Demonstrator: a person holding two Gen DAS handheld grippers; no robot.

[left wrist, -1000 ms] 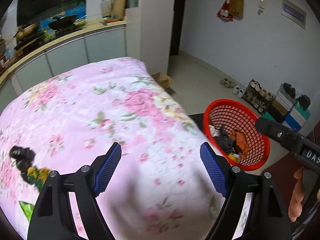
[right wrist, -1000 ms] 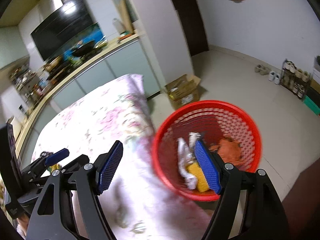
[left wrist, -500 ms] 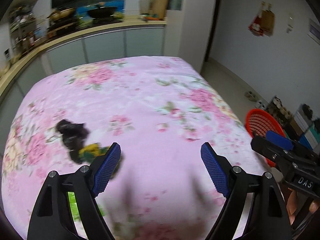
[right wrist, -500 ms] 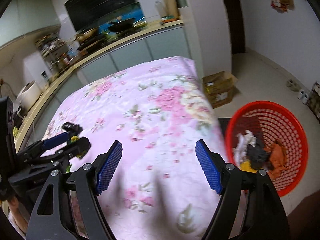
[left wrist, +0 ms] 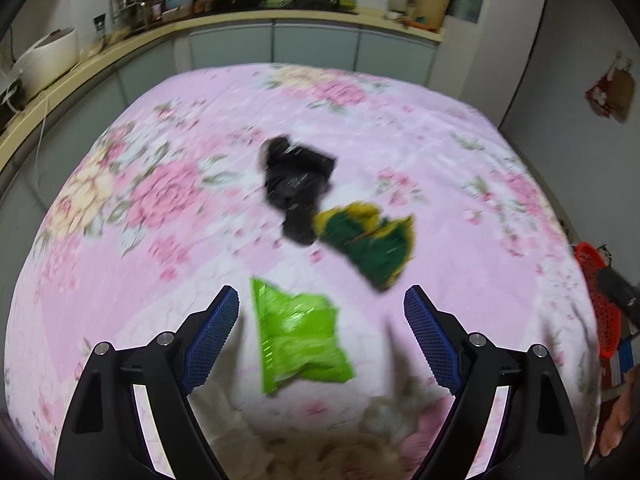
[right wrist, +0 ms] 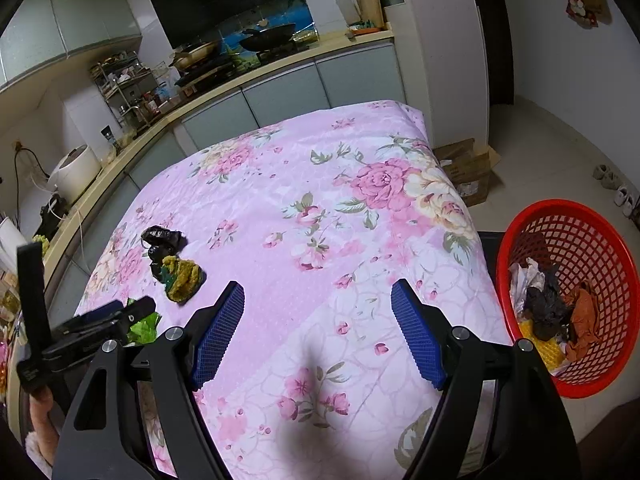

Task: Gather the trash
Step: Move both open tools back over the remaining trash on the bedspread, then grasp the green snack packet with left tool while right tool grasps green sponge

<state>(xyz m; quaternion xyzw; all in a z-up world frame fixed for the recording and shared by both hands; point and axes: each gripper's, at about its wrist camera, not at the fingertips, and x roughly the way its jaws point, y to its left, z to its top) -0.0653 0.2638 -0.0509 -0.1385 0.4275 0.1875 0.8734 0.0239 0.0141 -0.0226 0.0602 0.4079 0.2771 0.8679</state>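
Three pieces of trash lie on the pink floral cloth (left wrist: 160, 208): a bright green wrapper (left wrist: 298, 338), a green and yellow wrapper (left wrist: 370, 242) and a black crumpled bag (left wrist: 296, 184). My left gripper (left wrist: 320, 334) is open, with the bright green wrapper between its fingers, apart from them. In the right wrist view the black bag (right wrist: 162, 240), the green and yellow wrapper (right wrist: 182, 276) and the left gripper (right wrist: 108, 316) show at the left. My right gripper (right wrist: 318, 332) is open and empty above the cloth. The red basket (right wrist: 600, 224) holds several pieces of trash.
The red basket's rim (left wrist: 596, 276) stands on the floor beyond the table's right edge. A cardboard box (right wrist: 470, 170) and shoes (right wrist: 616, 184) lie on the floor. A kitchen counter (right wrist: 280, 68) with pans runs behind the table.
My left gripper has swung left from the basket side over the trash; the bright green wrapper now lies between its fingers. My right gripper has swung left, off the basket and over the cloth.
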